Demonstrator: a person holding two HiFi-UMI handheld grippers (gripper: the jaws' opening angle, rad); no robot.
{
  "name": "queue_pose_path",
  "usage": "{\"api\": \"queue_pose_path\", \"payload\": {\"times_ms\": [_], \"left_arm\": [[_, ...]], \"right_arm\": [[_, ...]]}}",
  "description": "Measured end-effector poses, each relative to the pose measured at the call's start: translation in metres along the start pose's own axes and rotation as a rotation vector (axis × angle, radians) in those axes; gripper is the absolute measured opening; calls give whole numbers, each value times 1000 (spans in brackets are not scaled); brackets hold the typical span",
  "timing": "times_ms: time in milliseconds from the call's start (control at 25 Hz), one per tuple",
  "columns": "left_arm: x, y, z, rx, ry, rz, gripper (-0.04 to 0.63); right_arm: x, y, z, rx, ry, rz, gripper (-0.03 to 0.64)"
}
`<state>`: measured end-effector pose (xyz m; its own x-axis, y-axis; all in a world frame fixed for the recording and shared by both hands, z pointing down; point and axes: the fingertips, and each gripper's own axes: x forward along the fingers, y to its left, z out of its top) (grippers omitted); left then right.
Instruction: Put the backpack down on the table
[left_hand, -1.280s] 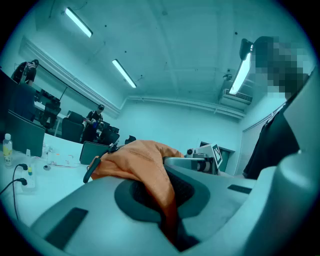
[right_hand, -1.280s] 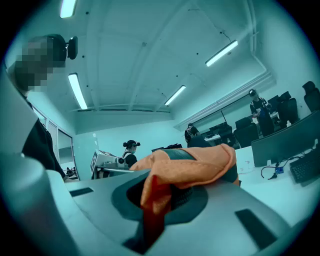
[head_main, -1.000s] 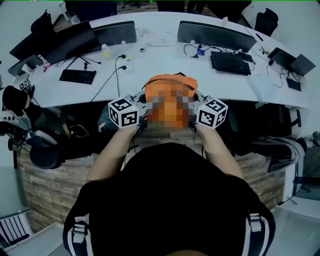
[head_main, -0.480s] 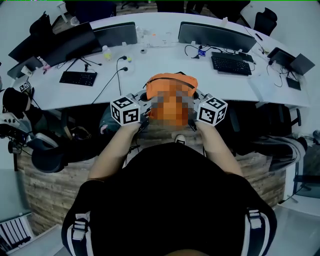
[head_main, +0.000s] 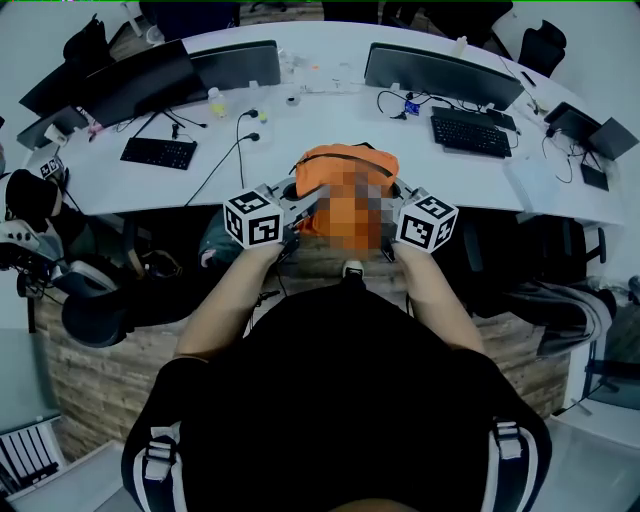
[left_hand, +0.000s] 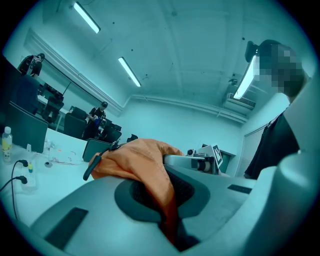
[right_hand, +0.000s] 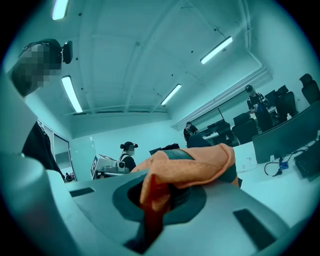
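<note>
Plainly, orange backpack (head_main: 335, 162) in left tool (head_main: 300, 203) and right tool (head_main: 392, 205), by table (head_main: 330, 118).

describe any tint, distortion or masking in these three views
Head view: fisheye bends the white table into an arc, and a mosaic patch covers part of the orange backpack. Left and right gripper views: strong teal cast, dark round vignette, glaring ceiling lights.
</note>
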<state>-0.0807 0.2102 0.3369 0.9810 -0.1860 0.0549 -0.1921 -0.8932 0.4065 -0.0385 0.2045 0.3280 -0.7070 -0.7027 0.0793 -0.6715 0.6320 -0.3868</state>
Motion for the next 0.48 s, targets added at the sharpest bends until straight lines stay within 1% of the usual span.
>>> {"api": "queue_pose_path", "payload": {"times_ms": [320, 480], "left_arm": [[16, 22, 7, -6, 4, 10, 38], [30, 28, 4, -22, 11, 7, 38]], "right_arm": [[10, -25, 9, 4, 8, 2, 28], [7, -39, 9, 20, 15, -7, 28]]}}
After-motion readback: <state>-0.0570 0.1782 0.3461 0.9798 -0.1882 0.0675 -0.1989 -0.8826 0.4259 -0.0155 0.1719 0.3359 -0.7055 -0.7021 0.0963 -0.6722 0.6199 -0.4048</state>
